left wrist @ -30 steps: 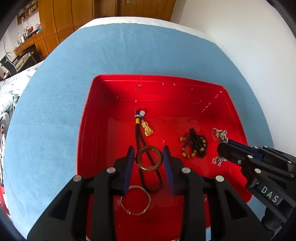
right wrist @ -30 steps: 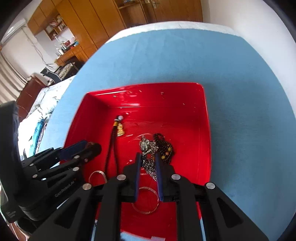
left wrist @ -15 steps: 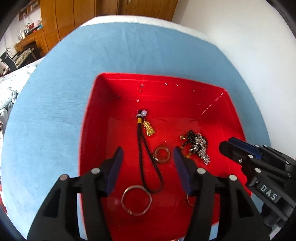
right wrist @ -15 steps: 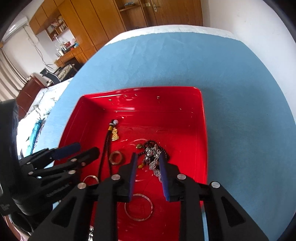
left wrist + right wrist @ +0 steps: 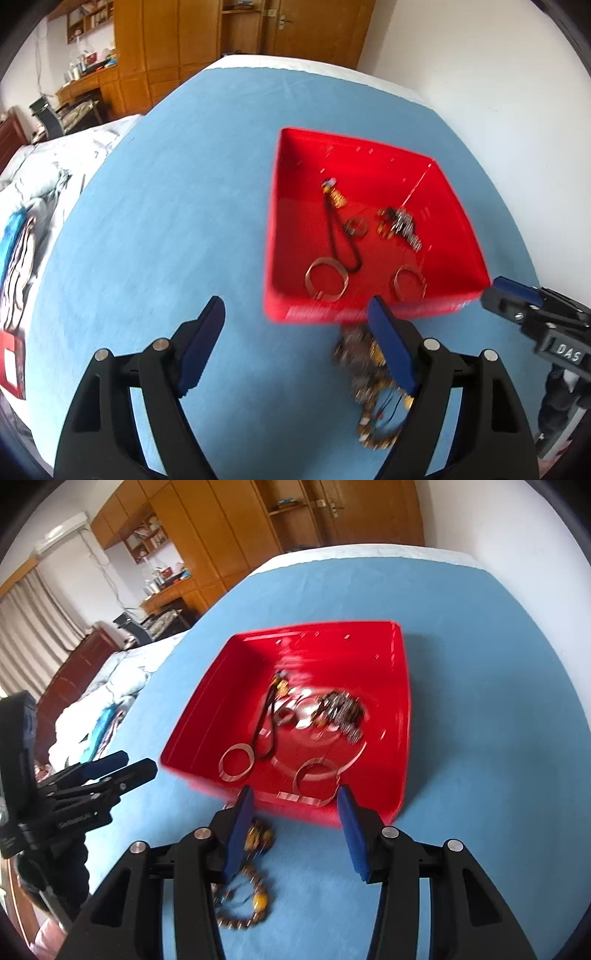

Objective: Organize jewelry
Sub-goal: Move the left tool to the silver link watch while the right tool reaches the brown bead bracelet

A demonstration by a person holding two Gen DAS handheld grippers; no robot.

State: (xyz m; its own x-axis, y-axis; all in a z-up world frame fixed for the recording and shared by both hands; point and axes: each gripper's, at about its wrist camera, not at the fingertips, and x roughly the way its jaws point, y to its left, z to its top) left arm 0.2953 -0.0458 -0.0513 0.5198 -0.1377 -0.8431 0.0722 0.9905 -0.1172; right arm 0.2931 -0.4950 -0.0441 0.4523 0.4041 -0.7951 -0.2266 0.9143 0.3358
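While both grippers hang back from the red tray with nothing between their fingers, the risk lies in the pile of beaded bracelets on the blue cloth outside it. The left gripper is spread wide, and in its view the beads lie just beside and partly behind its right finger, not in the gap. The right gripper is spread as well, with the same beads next to its left finger, half hidden behind it. Neither tool is centred on the pile, so a straight closing would likely catch one strand at the edge, and the tangle could drag or slip free on the lift.

Beyond the fingertips, inside the tray, lie two plain metal bangles, a black cord pendant with a gold charm, a small brown ring and a clump of dark beads and silver chain. The near tray wall stands between the fingers and these pieces; a low approach could knock it and shift the tray. Both views are blurred, so exact bead positions are uncertain. With both tools near the one pile, they could collide.
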